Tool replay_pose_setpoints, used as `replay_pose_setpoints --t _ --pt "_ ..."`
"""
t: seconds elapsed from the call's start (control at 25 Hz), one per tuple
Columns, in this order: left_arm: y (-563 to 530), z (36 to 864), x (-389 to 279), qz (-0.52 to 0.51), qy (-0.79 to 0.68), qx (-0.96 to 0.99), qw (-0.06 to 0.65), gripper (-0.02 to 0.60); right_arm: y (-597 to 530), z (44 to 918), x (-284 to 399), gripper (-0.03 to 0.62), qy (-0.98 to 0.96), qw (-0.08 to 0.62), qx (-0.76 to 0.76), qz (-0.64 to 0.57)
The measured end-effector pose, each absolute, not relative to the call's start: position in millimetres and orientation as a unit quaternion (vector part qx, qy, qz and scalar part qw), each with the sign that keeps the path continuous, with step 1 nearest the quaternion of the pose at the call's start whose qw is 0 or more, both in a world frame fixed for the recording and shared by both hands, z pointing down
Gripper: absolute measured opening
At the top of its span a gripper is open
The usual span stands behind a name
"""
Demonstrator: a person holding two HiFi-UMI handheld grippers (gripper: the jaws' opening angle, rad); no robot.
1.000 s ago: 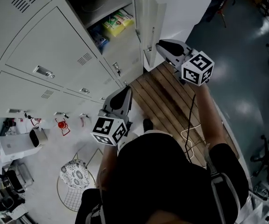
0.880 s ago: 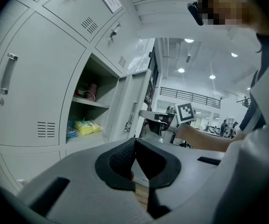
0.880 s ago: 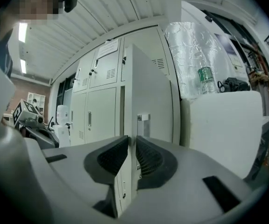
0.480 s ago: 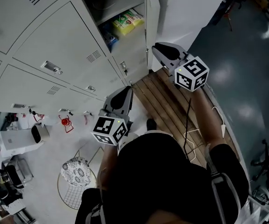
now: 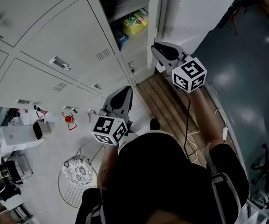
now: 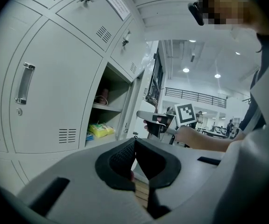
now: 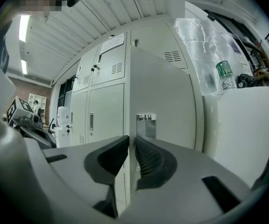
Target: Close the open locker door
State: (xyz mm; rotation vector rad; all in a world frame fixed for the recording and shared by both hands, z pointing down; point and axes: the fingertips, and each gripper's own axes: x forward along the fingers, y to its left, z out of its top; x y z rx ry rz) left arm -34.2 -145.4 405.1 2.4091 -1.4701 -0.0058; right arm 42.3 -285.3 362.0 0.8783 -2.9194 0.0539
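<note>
Grey-white lockers (image 5: 55, 36) fill the left and far side of the room. There's dark shiny floor off to the right, and a slatted wooden platform (image 5: 169, 101) runs along the foot of the locker bank. One compartment (image 5: 125, 8) at the far end is wide open, and you can see a yellow packet (image 5: 135, 22) on its shelf. The locker door (image 7: 165, 97) sticks out pretty much square to the bank, so from the head view it's edge-on.

Right tool (image 7: 131, 139) is up by the door's free edge, on the outer-face side. Its jaws are pressed almost together with just a sliver between them and nothing in them. The door edge lines up with that sliver but looks to be beyond the tips, so I can't tell if there's contact. Left tool (image 6: 134, 143) hangs lower and nearer, left of the platform, jaws closed tip to tip, empty too.

Progress-wise, nothing's done on the door itself, it's fully open. The approach looks about finished though. What's left, I'd guess, is pushing the outer face leftwards through the whole swing until it sits flush and latches.
</note>
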Motion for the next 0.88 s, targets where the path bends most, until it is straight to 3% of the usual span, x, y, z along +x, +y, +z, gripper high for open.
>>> replay_pose_setpoints --t 0.88 --pt "-139.0 405.3 -99.7 -0.015 -0.53 0.832 0.163 0.017 -308.3 364.0 -33.7 0.051 -0.952 0.05 0.3 0.032"
